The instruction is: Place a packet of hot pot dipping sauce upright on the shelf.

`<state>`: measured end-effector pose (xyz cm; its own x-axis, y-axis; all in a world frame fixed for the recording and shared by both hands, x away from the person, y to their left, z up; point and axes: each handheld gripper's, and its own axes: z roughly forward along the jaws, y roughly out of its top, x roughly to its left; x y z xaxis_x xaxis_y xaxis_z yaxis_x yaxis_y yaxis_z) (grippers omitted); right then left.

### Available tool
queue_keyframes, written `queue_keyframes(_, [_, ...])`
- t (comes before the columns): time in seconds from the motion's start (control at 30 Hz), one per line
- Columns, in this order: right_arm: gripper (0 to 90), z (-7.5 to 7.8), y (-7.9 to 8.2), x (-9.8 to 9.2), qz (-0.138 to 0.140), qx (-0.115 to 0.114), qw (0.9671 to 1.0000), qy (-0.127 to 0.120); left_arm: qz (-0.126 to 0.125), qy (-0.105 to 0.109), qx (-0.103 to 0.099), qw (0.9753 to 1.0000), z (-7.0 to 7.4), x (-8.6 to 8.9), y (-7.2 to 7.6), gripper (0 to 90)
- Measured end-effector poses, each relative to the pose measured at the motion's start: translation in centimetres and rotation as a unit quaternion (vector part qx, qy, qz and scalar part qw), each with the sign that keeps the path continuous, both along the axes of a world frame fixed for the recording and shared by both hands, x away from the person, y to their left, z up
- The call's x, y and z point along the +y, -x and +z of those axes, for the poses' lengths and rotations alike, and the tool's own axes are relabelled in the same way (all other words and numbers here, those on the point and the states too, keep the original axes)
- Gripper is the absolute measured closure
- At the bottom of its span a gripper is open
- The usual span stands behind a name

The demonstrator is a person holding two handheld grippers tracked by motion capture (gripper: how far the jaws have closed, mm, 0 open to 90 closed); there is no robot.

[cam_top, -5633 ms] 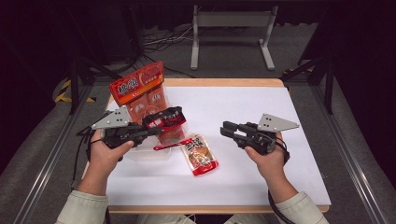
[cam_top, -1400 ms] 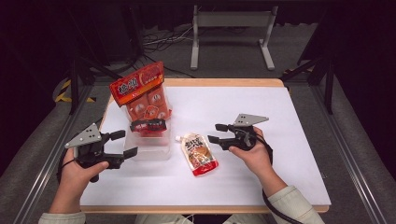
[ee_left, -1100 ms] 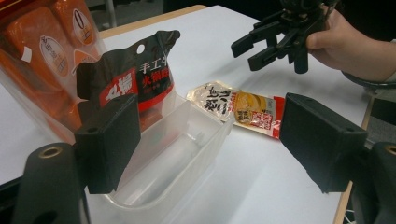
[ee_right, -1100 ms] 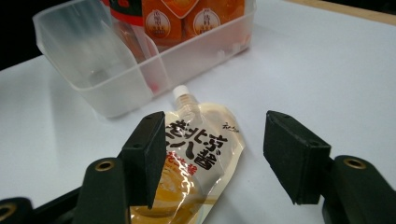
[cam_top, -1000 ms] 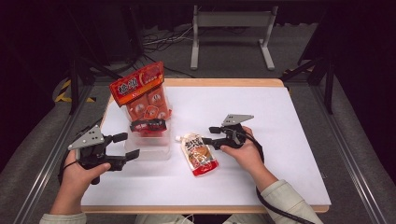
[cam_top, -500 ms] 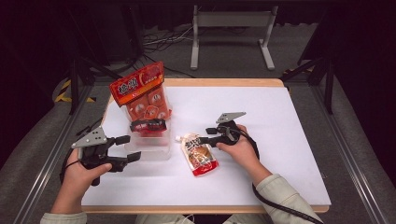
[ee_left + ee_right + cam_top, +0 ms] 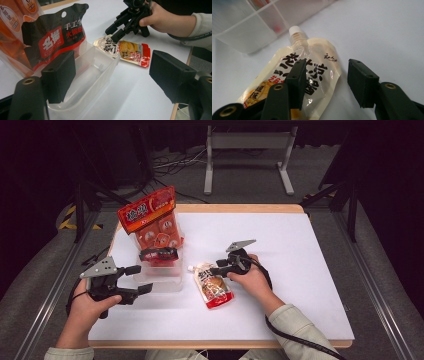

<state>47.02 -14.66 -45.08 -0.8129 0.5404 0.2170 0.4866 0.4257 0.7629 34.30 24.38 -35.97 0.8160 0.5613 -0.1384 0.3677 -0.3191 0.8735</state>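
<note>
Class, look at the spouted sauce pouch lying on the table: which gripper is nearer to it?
Right. The right gripper hangs open over the spouted sauce pouch; the left gripper waits beyond the clear plastic bin.

High cam above table's 6 o'clock edge, looking down toward 12. Gripper cams sit low, close. All share the spouted pouch (image 7: 213,286) (image 7: 125,50) (image 7: 297,80).

It looks like a lab. A white desk (image 7: 300,250) stands in a dark room. Cables (image 7: 175,162) and a metal stand (image 7: 247,142) sit at the top.
</note>
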Motion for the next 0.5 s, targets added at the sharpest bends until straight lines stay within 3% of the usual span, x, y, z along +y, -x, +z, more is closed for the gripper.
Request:
queue_keyframes(0.33, [59.3, 0.03, 0.07, 0.8, 0.005, -0.005, 0.9998, 0.017, -0.008, -0.001, 0.001, 1.0, -0.13, -0.28, -0.1, 20.7])
queue_keyframes(0.5, [75.4, 0.04, 0.17, 0.81, 0.004, -0.006, 0.9997, 0.025, -0.01, -0.002, 0.001, 0.9999, -0.23, -0.39, -0.18, 20.5])
